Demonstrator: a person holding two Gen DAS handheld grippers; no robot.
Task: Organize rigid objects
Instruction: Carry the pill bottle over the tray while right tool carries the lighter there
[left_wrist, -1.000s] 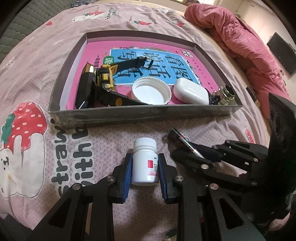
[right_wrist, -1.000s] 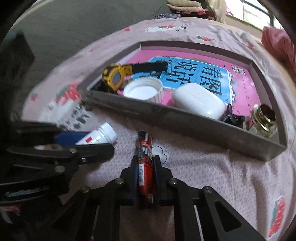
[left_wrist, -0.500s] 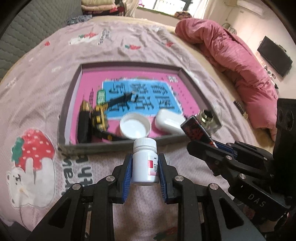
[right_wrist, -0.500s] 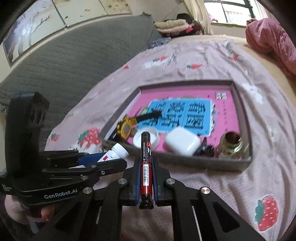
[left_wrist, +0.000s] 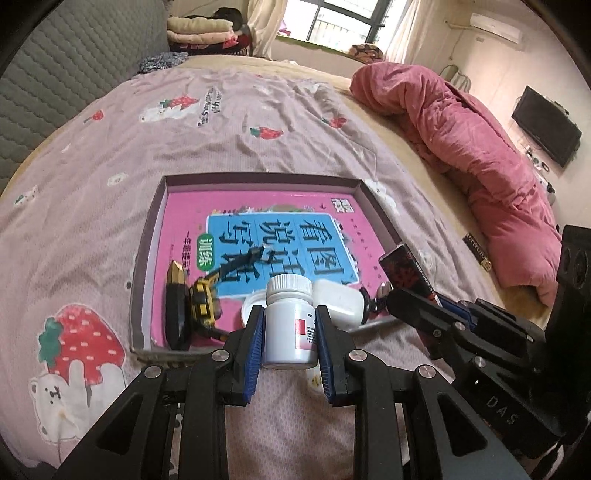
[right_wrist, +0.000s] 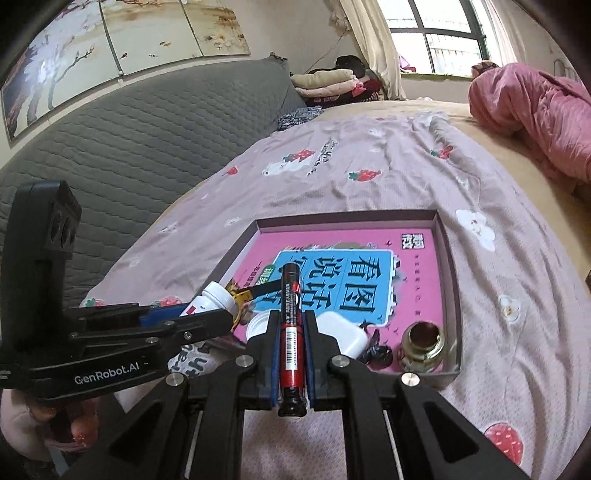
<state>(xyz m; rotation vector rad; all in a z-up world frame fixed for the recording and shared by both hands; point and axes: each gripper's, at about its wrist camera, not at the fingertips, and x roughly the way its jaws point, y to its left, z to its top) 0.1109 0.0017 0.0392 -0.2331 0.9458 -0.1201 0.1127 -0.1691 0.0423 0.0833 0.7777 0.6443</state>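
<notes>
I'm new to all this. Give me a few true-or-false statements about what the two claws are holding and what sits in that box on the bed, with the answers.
1. The left claw grips a white pill bottle. True.
2. The right claw is empty. False: it is shut on a red and black battery.
3. The box on the bed already holds a white cap and a white earbud case. True.
4. The brass fitting lies outside the box on the sheet. False: it sits inside, in a near corner.
5. The pill bottle has a red cap. False: its cap is white.
</notes>
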